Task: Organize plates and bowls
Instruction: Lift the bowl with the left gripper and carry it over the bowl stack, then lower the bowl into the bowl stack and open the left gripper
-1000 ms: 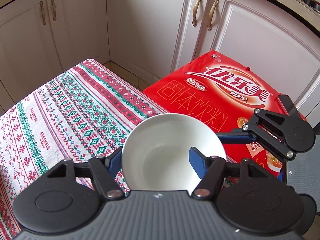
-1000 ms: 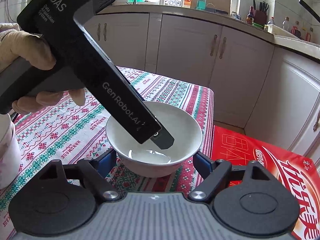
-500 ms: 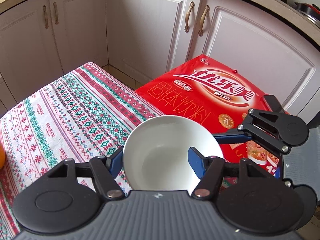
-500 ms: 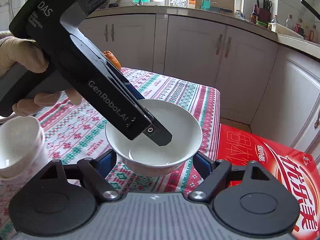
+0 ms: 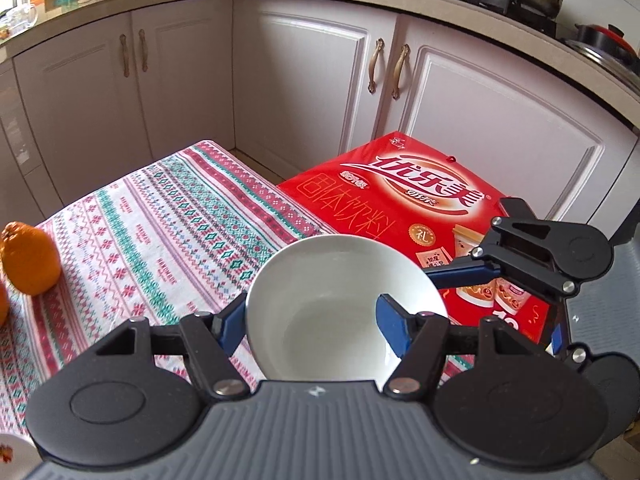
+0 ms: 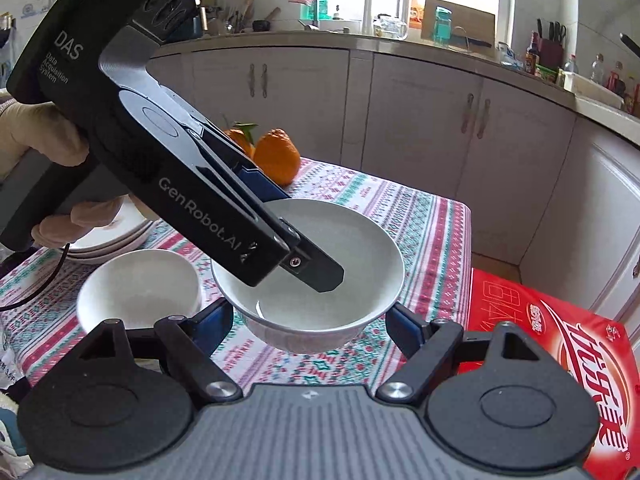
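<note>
A white bowl [image 5: 340, 304] [image 6: 320, 276] hangs in the air above the patterned tablecloth [image 5: 160, 232]. My left gripper [image 5: 312, 324] is shut on its rim, one finger inside and one outside; in the right wrist view the left gripper [image 6: 316, 268] reaches down into the bowl. My right gripper [image 6: 310, 320] is open, its fingers on either side of the bowl's base, apart from it. A second white bowl [image 6: 140, 292] stands on the cloth to the left. A stack of white plates [image 6: 108, 236] lies behind it.
Oranges [image 6: 276, 156] [image 5: 30, 258] sit on the cloth beyond the bowls. A red carton [image 5: 420, 216] [image 6: 560, 360] stands against the table's right edge. White cabinets [image 5: 320, 88] and the countertop surround the table.
Both grippers and the held bowl have risen and drawn back. The second bowl, the plates and the oranges have come into view. The left grip on the bowl is unchanged.
</note>
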